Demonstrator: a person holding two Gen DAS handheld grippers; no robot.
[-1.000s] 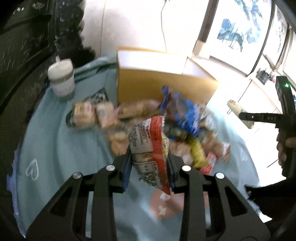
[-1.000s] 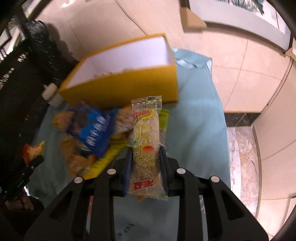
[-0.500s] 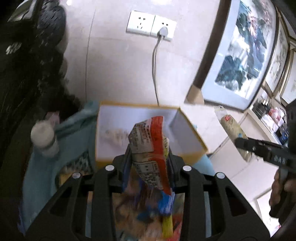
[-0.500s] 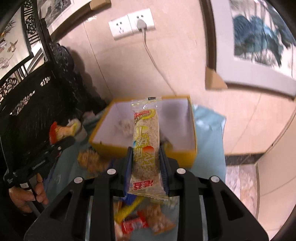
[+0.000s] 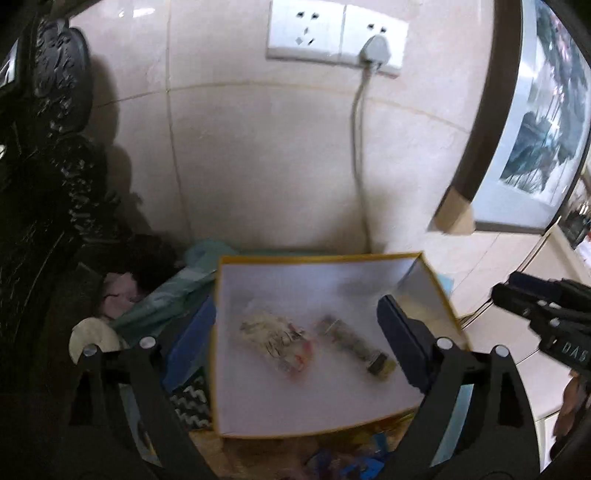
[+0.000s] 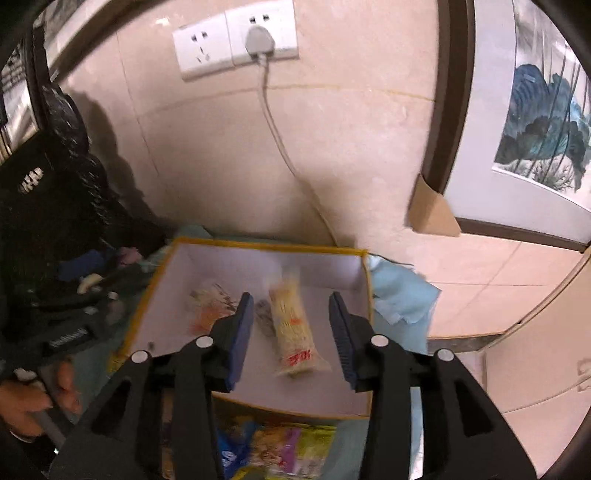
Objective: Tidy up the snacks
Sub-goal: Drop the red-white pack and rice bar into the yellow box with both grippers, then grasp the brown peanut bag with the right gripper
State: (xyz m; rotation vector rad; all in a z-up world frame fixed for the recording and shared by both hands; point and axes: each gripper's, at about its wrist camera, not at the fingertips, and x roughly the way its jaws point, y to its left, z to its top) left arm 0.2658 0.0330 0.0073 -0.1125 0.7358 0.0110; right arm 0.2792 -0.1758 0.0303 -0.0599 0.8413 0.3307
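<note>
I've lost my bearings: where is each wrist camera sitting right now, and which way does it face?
Left wrist: behind the left hand-held gripper, looking down into the yellow box by the wall; its opening jaws are empty, and the other gripper shows at right.
Right wrist: behind the right hand-held gripper, facing the same box; its opening jaws frame a yellow snack bar without touching it; a hand shows at left.
Shared: box, wall socket, framed painting.

The cardboard box [image 5: 436,295] is matt white inside. The snack packets [image 6: 291,325] are glossy, crinkled plastic film. The cloth [image 6: 399,295] is soft teal fabric. The wall tiles [image 5: 258,155] are smooth and faintly shiny.
</note>
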